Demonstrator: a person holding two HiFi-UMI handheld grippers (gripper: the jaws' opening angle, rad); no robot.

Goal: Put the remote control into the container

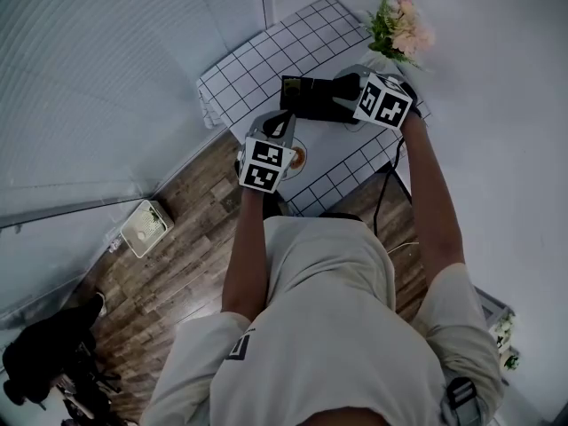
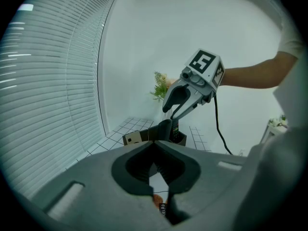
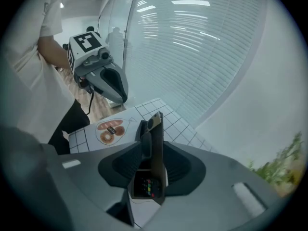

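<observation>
Hazard: the remote control (image 3: 144, 184) stands upright inside the container (image 1: 306, 98), a dark open box at upper centre of the head view. It is judged liable to tip against the raised flap (image 3: 155, 124), or ride up and out, should a pad drag on it at withdrawal.

Left gripper (image 2: 154, 143), nearer, centre of frame: jaws together and empty. Forearm forward over the doughnut-print mat (image 3: 110, 129), nose gently down.

Right gripper (image 2: 169, 123), farther: arm extended, pitched steeply into the box. Jaws partly apart astride the remote, pads apparently off it.

Beyond: flowers (image 1: 401, 27), upper right.
</observation>
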